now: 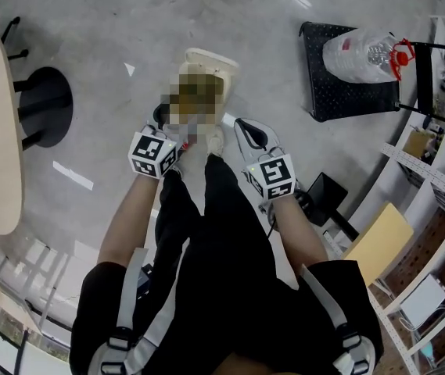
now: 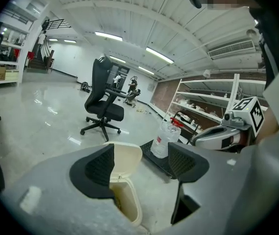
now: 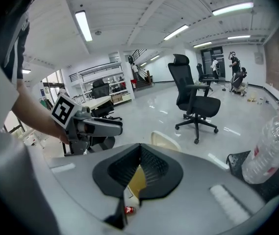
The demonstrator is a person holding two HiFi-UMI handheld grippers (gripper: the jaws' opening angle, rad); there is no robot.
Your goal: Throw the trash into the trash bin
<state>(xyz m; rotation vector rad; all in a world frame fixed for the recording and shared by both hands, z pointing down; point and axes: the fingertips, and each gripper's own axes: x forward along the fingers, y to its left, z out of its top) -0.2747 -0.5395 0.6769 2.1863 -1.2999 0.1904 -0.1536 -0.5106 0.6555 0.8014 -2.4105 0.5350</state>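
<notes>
Most of the job looks done. The bin [image 2: 130,202] stands on the floor at 12 o'clock from the person's feet, its lid [image 2: 125,158] tipped up and back, so the mouth is open to receive.

The left tongs [image 2: 140,161] stand wide with nothing between them; through the gap the bin's open mouth shows straight below. The right tongs [image 3: 139,153] are pressed together at the tips and seem to carry nothing. Below them a beige surface shows, probably the bin's inside, with a small red thing [image 3: 129,209] lying lower down. I take that to be the trash, already dropped. Whether it rests inside the bin or on the floor beside it, these views do not settle, and a patch covers the bin's inside in the head view.

In the head view both tongs hang close over the bin, the left at about 7 o'clock of it and the right at about 5 o'clock.

What is left, as I judge it: confirm the trash is in, and let the lid fall shut. A bagged bottle [image 1: 363,53] sits on a black mat [image 1: 339,100] at 2 o'clock, well apart; whether it counts as trash I cannot tell.
</notes>
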